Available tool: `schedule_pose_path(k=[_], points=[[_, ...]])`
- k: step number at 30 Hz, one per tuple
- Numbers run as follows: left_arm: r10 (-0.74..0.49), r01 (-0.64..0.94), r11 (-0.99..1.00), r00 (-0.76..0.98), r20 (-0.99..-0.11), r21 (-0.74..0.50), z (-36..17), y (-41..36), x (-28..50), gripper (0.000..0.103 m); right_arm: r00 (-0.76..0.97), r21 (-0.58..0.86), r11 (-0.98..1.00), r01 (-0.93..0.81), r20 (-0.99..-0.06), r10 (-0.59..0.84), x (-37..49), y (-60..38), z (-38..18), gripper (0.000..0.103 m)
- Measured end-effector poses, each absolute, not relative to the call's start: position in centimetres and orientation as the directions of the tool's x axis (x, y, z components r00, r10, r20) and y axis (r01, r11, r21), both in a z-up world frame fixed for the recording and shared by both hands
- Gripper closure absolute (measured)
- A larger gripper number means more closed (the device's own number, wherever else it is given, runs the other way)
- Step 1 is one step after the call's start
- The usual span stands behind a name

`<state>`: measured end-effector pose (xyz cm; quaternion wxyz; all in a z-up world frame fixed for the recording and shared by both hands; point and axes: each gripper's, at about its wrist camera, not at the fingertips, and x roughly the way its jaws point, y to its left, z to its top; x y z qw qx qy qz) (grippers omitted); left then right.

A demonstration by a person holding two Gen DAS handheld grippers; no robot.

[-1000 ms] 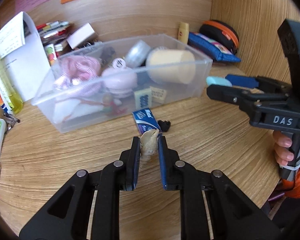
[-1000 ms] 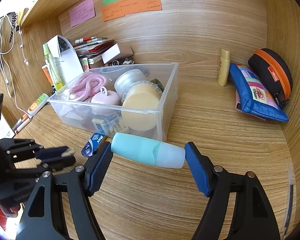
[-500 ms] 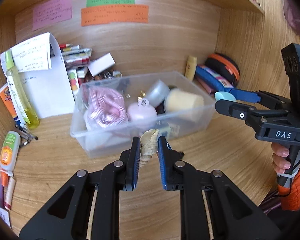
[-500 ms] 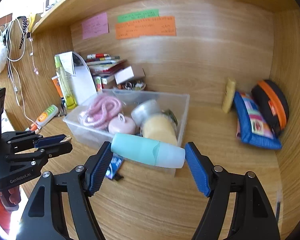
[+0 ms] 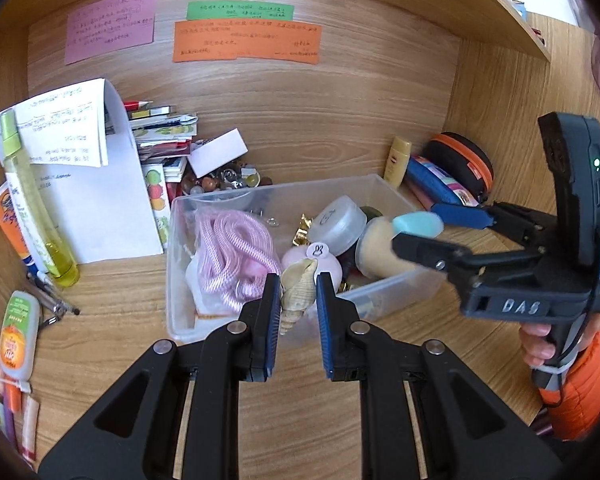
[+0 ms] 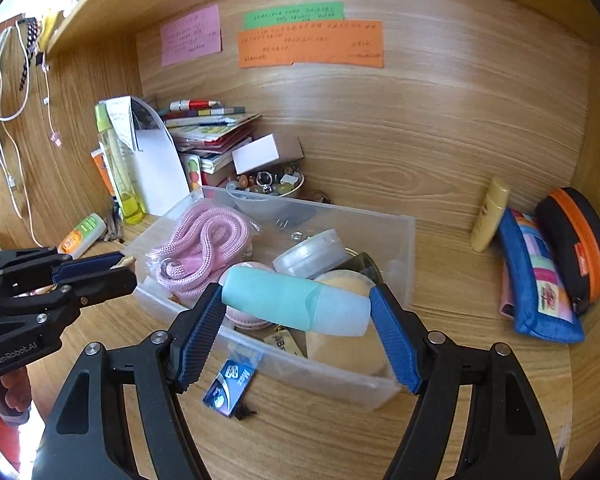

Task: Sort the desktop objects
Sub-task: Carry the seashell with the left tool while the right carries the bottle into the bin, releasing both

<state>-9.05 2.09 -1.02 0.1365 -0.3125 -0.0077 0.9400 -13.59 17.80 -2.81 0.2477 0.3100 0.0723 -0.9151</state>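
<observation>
Left gripper (image 5: 298, 294): fingers pinched tight on a beige seashell (image 5: 298, 288).
Right gripper (image 6: 296, 314): fingers spread wide, clamping a teal tube (image 6: 296, 304) lengthwise.
Clear bin (image 6: 396, 280): under both, on the tabletop (image 6: 460, 360).

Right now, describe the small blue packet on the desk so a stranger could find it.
Start at the clear plastic bin in the middle of the wooden desk. The blue packet lies flat on the wood against its front wall, beside a tiny black clip; it alone bears white "Max" lettering.
</observation>
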Motion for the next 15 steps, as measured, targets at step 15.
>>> schedule_pose_path(k=[15], points=[[0.274,-0.278,-0.956,-0.737,-0.617,-0.091,-3.2,2.5,-12.6,0.086,-0.699,-0.058,-0.873,0.485,-0.626,-0.347,-15.0,16.0,-4.5,0.032]])
